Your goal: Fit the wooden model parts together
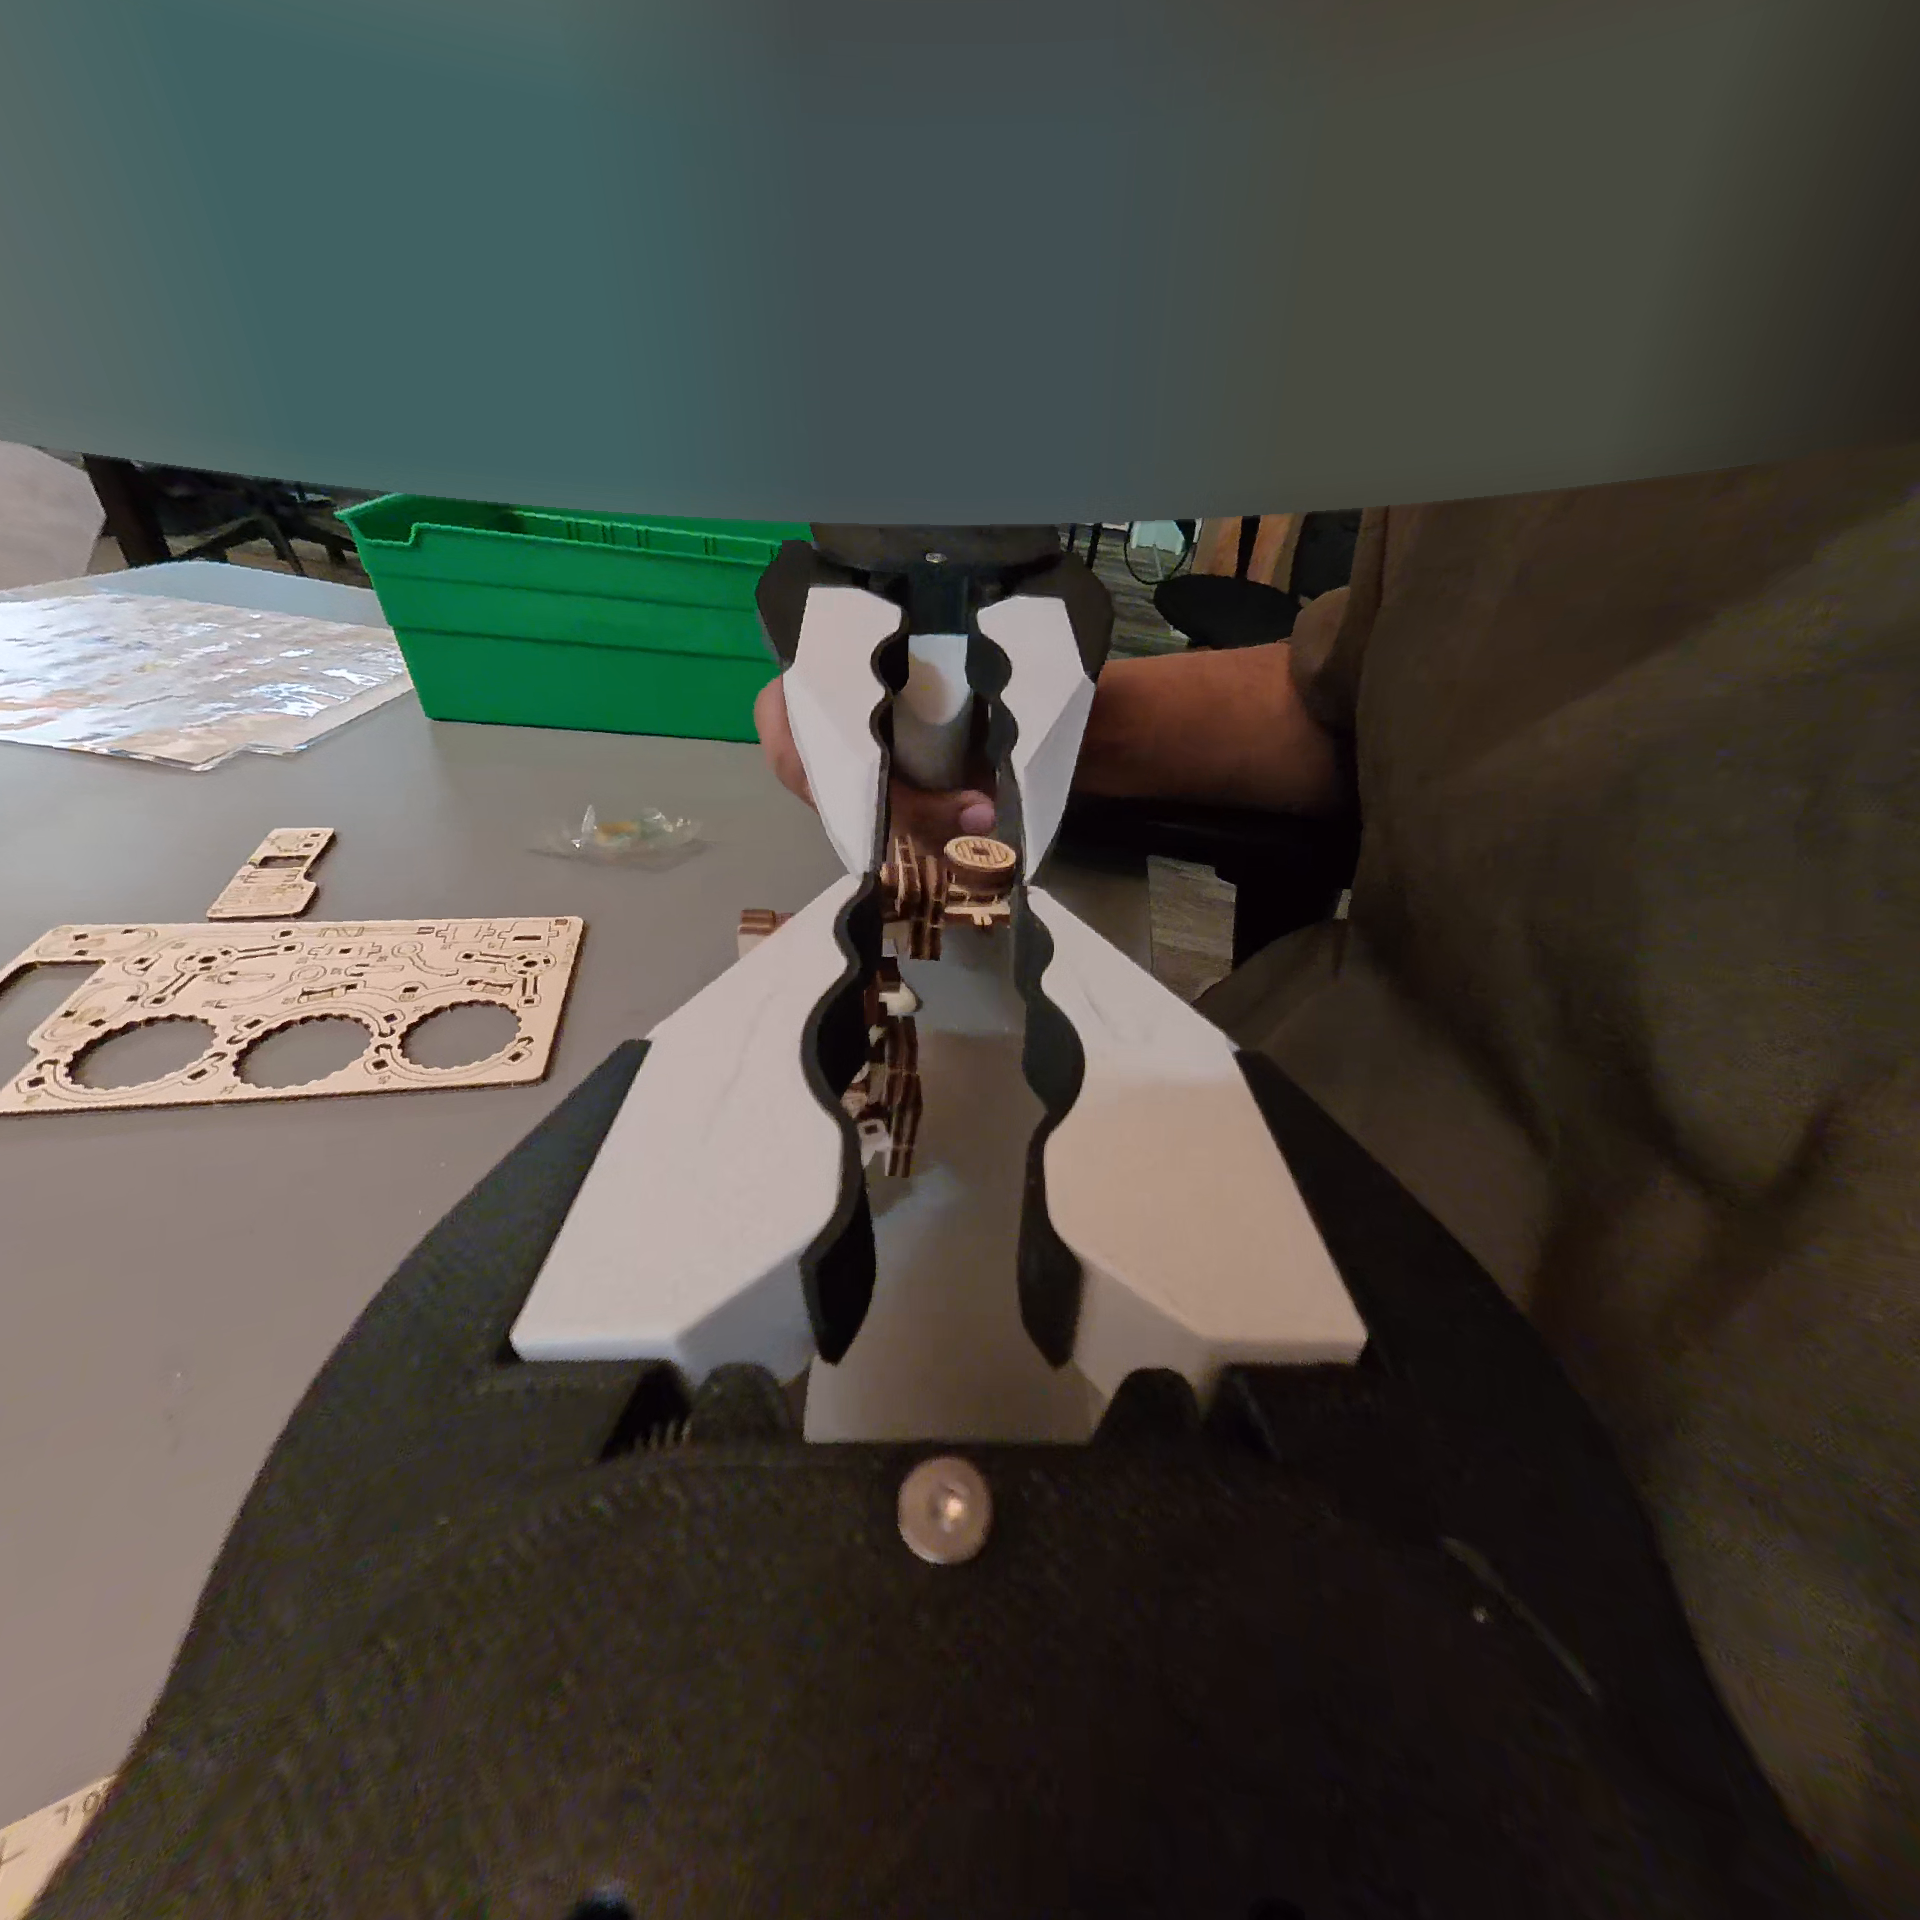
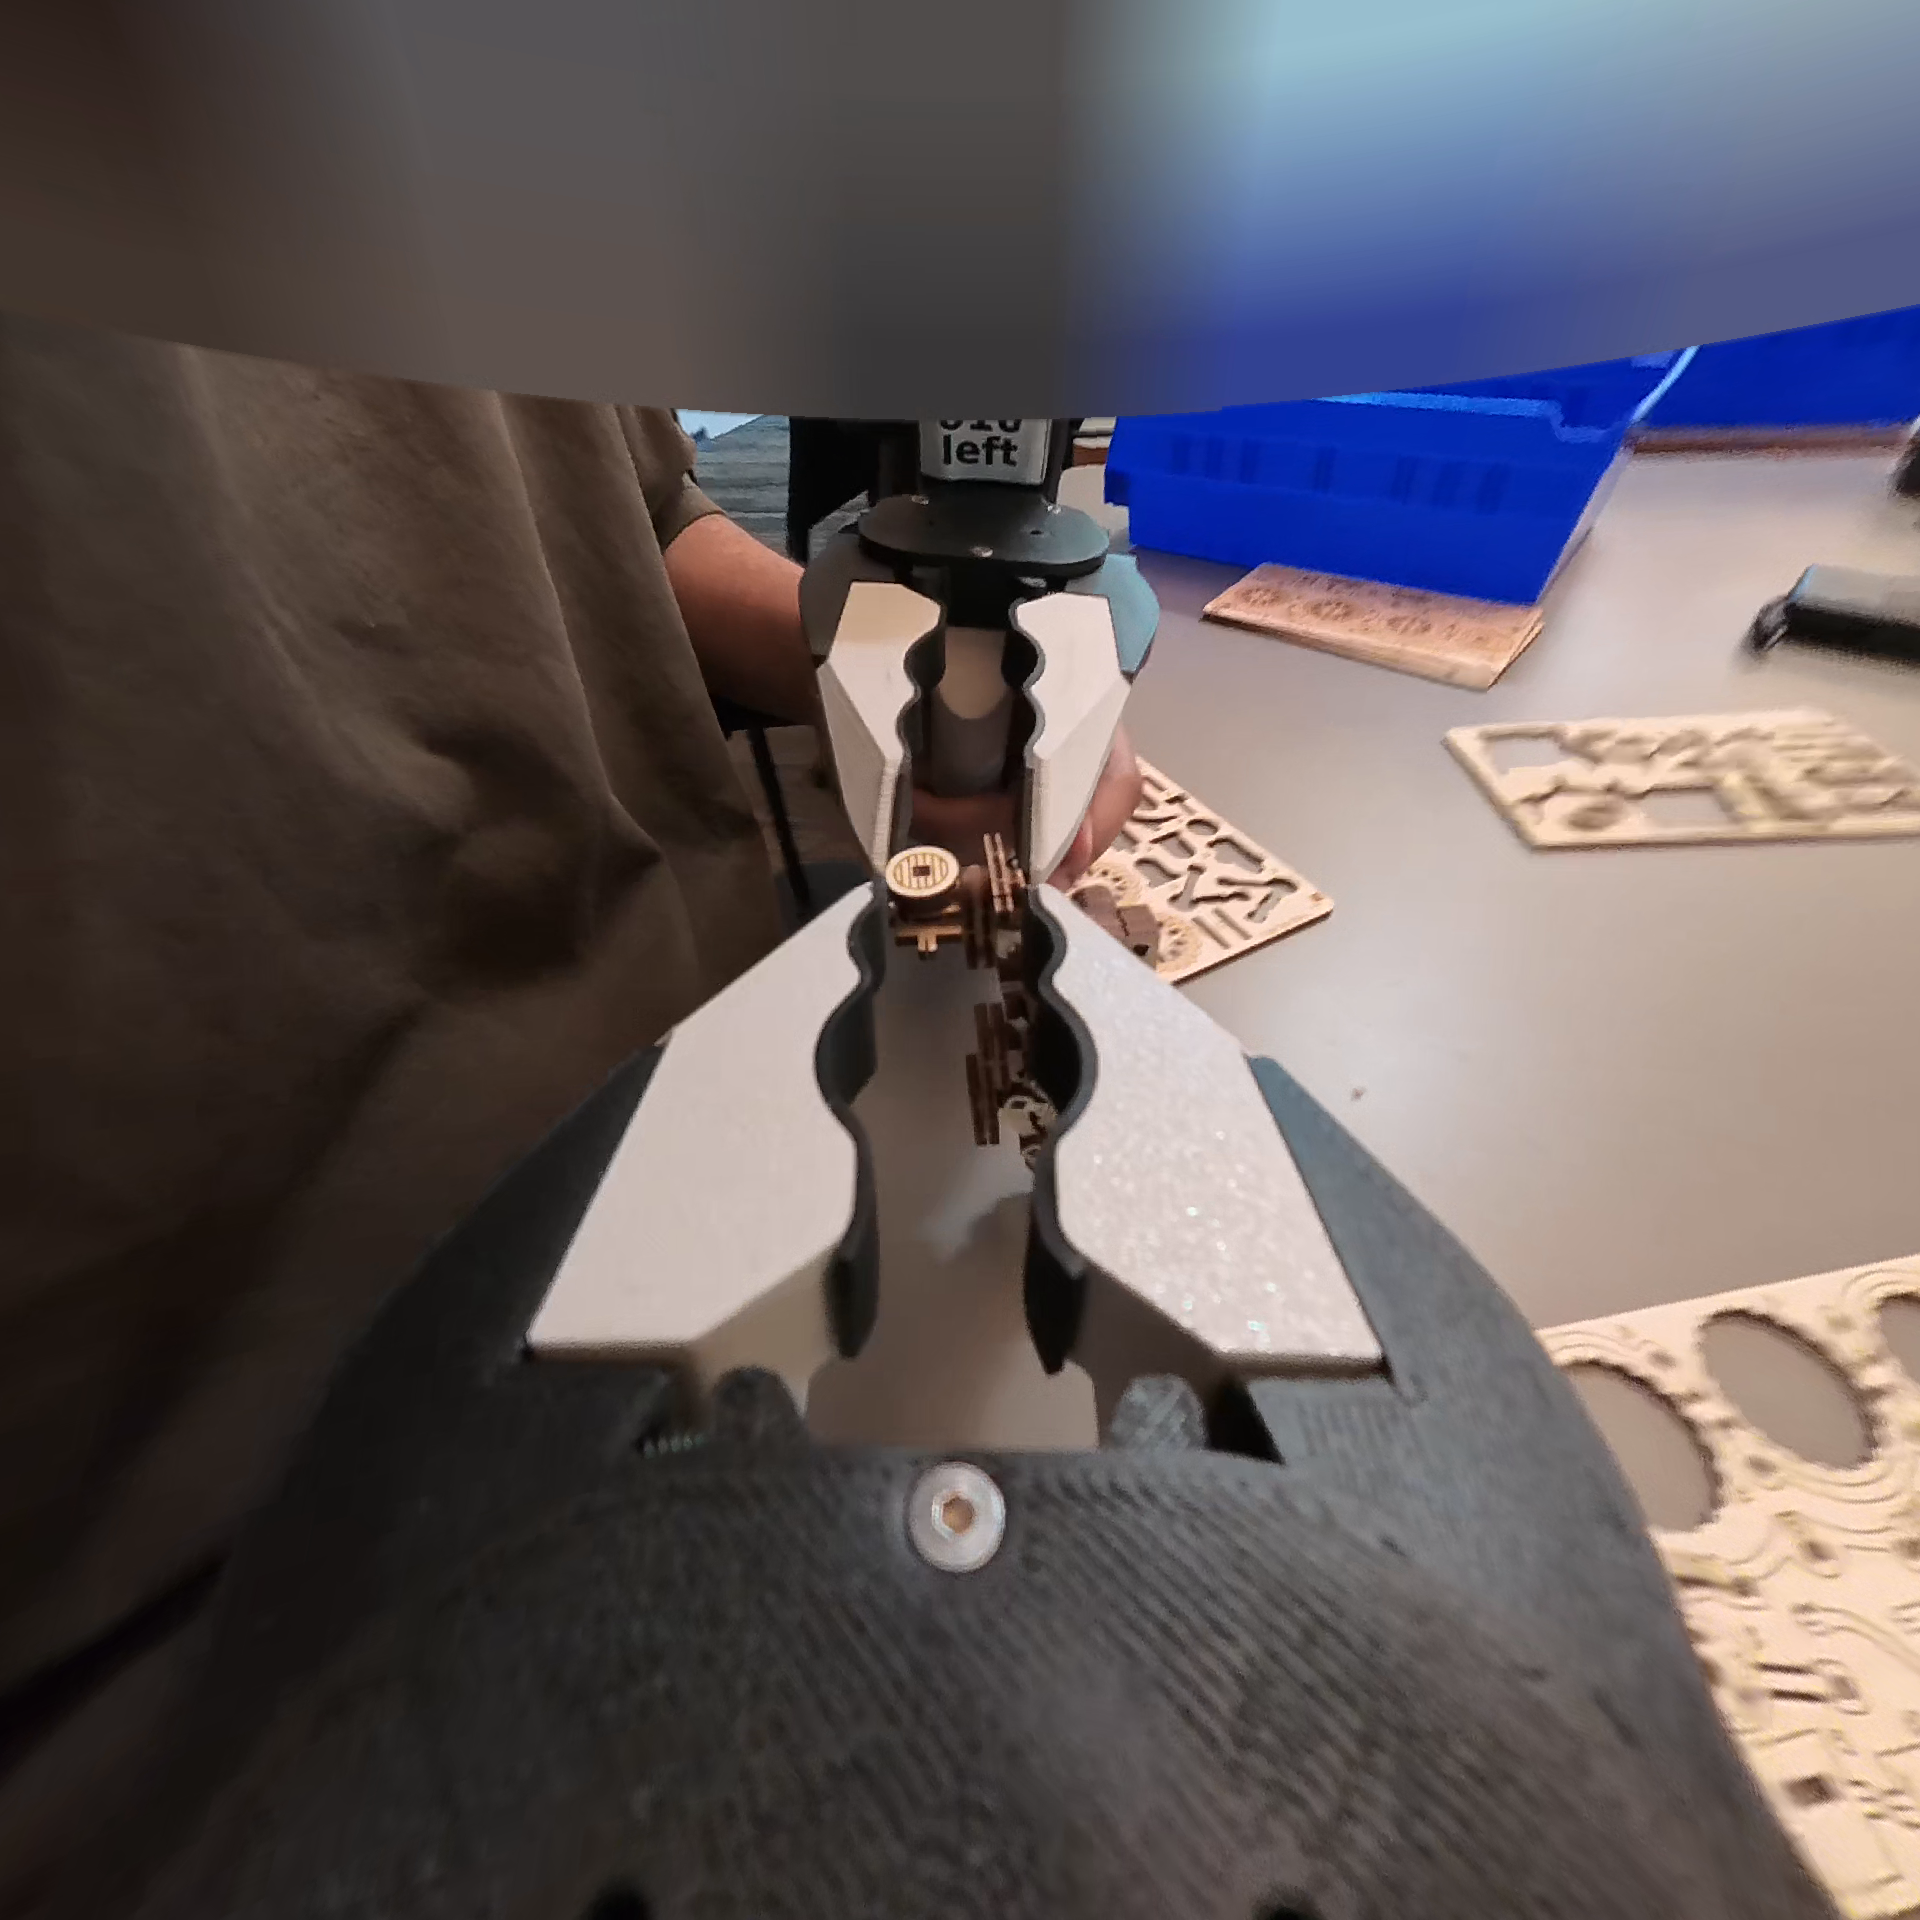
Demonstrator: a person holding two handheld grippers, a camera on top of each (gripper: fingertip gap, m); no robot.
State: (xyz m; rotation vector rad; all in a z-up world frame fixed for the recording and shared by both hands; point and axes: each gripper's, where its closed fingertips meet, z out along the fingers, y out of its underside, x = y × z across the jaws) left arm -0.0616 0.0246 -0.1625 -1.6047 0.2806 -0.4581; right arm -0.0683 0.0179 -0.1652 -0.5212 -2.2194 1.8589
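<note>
- Wooden model (image 1: 940, 899) is held in mid-air between the two grippers, which meet tip to tip above the grey table (image 1: 312, 1299).
- Left gripper (image 1: 935, 904): jaws close together, tips against the model; more wooden pieces sit between its fingers. Can't tell if it is really clamped.
- Right gripper (image 2: 951, 914): jaws narrowed, tips at the model's round disc and slotted bits; grip also unclear.
- Cut-out sheet (image 1: 291, 1008) lies flat to the left, with a small offcut (image 1: 272, 871) just behind.
- Green bin (image 1: 561, 613) at the far left.
- Blue bin (image 2: 1371, 478) at the far right, more sheets (image 2: 1683, 774) near it.
</note>
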